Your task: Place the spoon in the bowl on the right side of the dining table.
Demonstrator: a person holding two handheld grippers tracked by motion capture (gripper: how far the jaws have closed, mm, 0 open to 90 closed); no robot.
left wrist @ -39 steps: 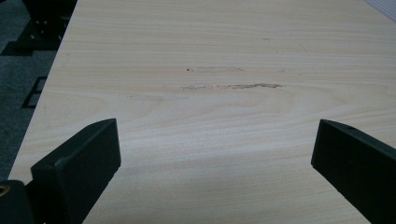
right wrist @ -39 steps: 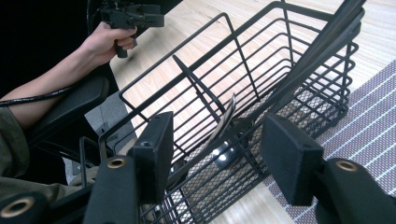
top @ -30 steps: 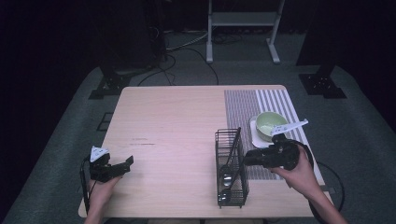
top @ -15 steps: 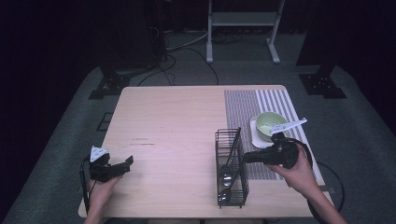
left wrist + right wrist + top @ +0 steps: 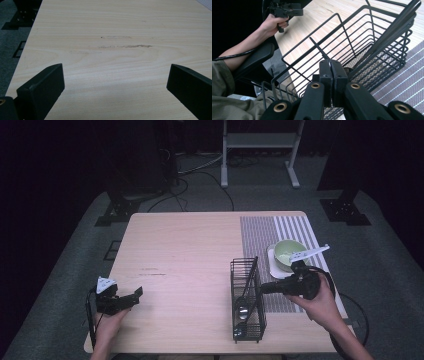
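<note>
The right tongs (image 5: pixel 264 288) sit at the right wall of the wire rack (image 5: pixel 247 320), near the counter's (image 5: pixel 190 250) front edge. Their jaws have just been closing and now meet. In the right gripper view the two pads (image 5: pixel 325 72) press flat together at the rack's (image 5: pixel 352 50) top rim wire; a thin dark handle (image 5: pixel 318 47) rises just above their tips, but whether it or the wire is pinched between them cannot be told. Inside the rack a ladle (image 5: pixel 244 307) lies with its bowl down, and a long dark utensil (image 5: pixel 252 270) leans against the far end.

The left tongs (image 5: pixel 134 295) hover over the counter's front left corner, jaws wide apart with nothing between them, bare wood (image 5: pixel 112 62) below.

A green bowl (image 5: pixel 290 254) stands on the striped mat (image 5: pixel 272 235) by the right edge, just behind the right tongs.
</note>
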